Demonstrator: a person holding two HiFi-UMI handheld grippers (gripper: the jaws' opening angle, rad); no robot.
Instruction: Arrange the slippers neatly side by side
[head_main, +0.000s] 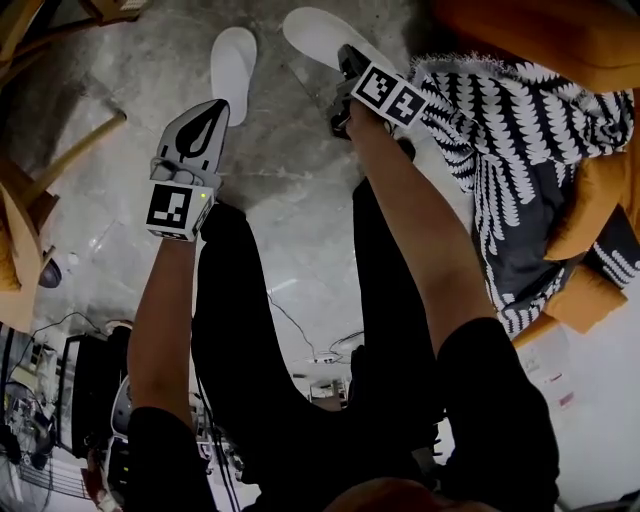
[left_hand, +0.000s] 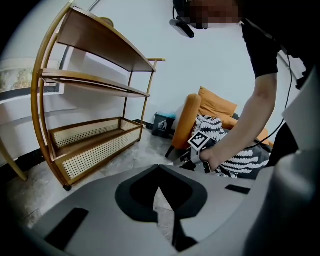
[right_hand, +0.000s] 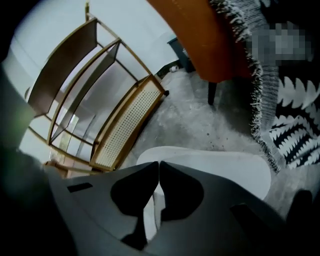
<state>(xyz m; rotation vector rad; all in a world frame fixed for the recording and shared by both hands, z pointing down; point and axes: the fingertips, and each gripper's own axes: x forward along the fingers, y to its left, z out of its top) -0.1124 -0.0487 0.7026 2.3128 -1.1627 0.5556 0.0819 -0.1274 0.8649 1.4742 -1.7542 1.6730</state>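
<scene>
In the head view both white slippers lie on the grey floor (head_main: 290, 170) ahead of us, well apart and not parallel. The left slipper (head_main: 233, 62) sits at 11 o'clock, its length running from 12 to 6. The right slipper (head_main: 322, 36) sits at 12 o'clock, turned so that it runs from 10 to 4.

Our left gripper (head_main: 217, 108) hangs just at 6 o'clock of the left slipper. Its jaws are closed tip to tip, with nothing between them and only floor behind.

Our right gripper (head_main: 347, 58) is over the 4 o'clock end of the right slipper. Its jaws are also closed and pinch nothing. In its own view the slipper shows just past the tips, and we cannot tell whether they touch it.

A black-and-white blanket (head_main: 520, 150) drapes over an orange armchair (head_main: 560, 40) at 2 o'clock. A wooden shelf (left_hand: 107, 47) shows at 10 o'clock in the left gripper view.
</scene>
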